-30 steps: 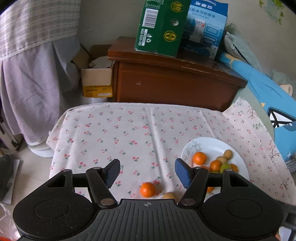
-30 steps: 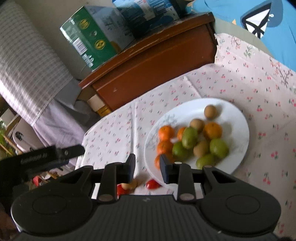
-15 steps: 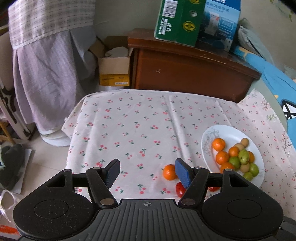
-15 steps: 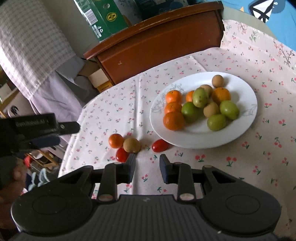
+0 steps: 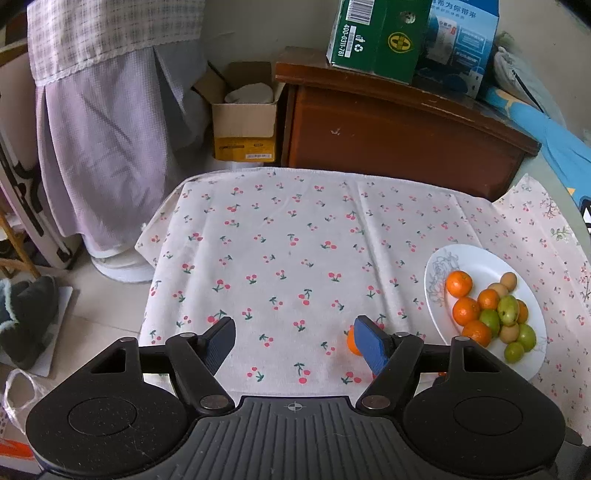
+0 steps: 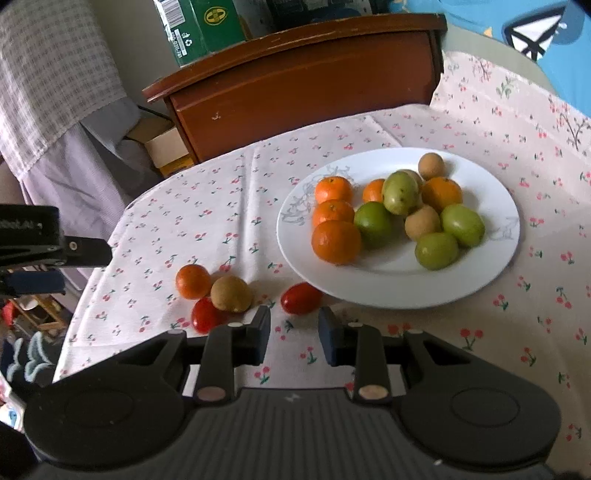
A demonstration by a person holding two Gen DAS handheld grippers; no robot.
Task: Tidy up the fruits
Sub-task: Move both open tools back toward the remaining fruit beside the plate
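A white plate point(image 6: 495, 273) holds several oranges, green fruits and brown fruits; it also shows in the left wrist view point(image 5: 476, 260). On the cloth left of it lie an orange point(image 6: 192, 281), a brown fruit point(image 6: 232, 294) and two red tomatoes point(image 6: 204, 314) point(image 6: 300, 297). My right gripper point(image 6: 294, 334) is open and empty, just in front of the right tomato. My left gripper point(image 5: 294, 341) is open and empty above the cloth; its right finger half hides the loose orange point(image 5: 351, 341). The left gripper shows at the left edge of the right wrist view point(image 6: 40, 258).
The table has a cherry-print cloth point(image 5: 295, 240). Behind it stands a brown wooden cabinet point(image 5: 399, 129) with a green box point(image 5: 373, 33) and a blue box point(image 5: 461, 40). A cardboard box point(image 5: 245, 118) sits on the floor beside it. A draped cloth point(image 5: 99, 110) hangs at left.
Both grippers have pulled back and risen, so the table and plate look further off. The loose fruits have come into the right wrist view. Both grippers stay open.
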